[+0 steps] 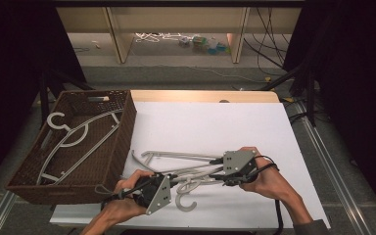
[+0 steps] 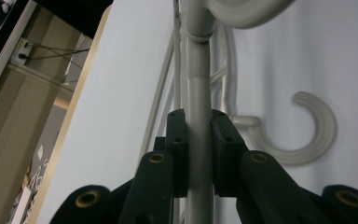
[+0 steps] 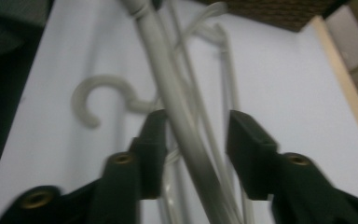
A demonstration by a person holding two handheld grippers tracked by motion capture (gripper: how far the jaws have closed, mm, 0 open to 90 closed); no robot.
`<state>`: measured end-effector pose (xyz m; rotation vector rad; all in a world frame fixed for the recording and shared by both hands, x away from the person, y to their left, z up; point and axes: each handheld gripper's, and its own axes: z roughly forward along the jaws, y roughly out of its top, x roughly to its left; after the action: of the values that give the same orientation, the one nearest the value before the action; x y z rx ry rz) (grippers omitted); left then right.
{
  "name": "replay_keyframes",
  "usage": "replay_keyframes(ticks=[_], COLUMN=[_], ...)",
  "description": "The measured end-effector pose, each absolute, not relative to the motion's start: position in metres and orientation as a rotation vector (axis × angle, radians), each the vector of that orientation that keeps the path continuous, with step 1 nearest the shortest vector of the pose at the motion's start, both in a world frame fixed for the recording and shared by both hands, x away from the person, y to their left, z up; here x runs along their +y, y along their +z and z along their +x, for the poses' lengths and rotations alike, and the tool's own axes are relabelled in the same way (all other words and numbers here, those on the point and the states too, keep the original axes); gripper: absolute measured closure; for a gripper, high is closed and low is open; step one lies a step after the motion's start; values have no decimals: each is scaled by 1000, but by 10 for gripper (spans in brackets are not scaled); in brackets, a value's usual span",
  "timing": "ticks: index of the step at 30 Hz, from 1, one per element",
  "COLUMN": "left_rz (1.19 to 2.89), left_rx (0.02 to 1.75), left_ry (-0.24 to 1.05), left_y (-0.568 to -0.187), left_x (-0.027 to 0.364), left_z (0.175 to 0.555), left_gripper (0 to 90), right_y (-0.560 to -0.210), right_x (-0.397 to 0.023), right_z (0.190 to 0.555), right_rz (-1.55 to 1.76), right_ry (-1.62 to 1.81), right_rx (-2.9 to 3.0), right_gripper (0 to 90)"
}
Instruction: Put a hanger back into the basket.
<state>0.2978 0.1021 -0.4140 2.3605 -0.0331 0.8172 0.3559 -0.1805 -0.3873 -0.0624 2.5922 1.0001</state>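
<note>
- While the basket sits at the left edge of the table, a pale grey hanger lies flat inside it, hook toward the far left corner.
- Just right of the basket, on the white tabletop near the front edge, lies a small heap of hangers; they are the same pale grey plastic, thin-barred, crossing one another, with one hook curling toward the person.
- Left gripper, held in the left hand, points right into the heap; in the left gripper view its jaws are clamped tight on a round grey bar that runs straight up between the pads, with a ridged hook lying on the table beyond.
- That bar is smooth and tubular, with a collar joint near its far end.
- Right gripper, in the right hand, points left at the same heap; in the right gripper view its jaws stand apart, a grey bar slanting between them close to the left pad, and I cannot tell if it touches; the other pad is clear.
- Several thinner bars cross beneath it, slightly blurred.
</note>
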Motion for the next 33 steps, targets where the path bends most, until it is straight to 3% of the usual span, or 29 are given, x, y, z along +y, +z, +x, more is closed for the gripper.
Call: replay_keyframes(ticks=[5, 10, 24, 33], left_rz=[2297, 2263, 1987, 1836], left_rx=[100, 207, 634, 764], left_ry=[789, 727, 394, 193], left_y=[-405, -401, -372, -355], left_x=[114, 121, 150, 174], left_z=[308, 313, 340, 347], left_gripper=[794, 794, 794, 794], right_y=[-379, -369, -373, -392], right_x=[-180, -187, -204, -207], right_z=[356, 355, 334, 328], right_rz=[281, 463, 607, 648], right_ry=[1212, 1291, 1375, 1384], right_rx=[2417, 2290, 2180, 2205], right_gripper=[324, 219, 199, 198])
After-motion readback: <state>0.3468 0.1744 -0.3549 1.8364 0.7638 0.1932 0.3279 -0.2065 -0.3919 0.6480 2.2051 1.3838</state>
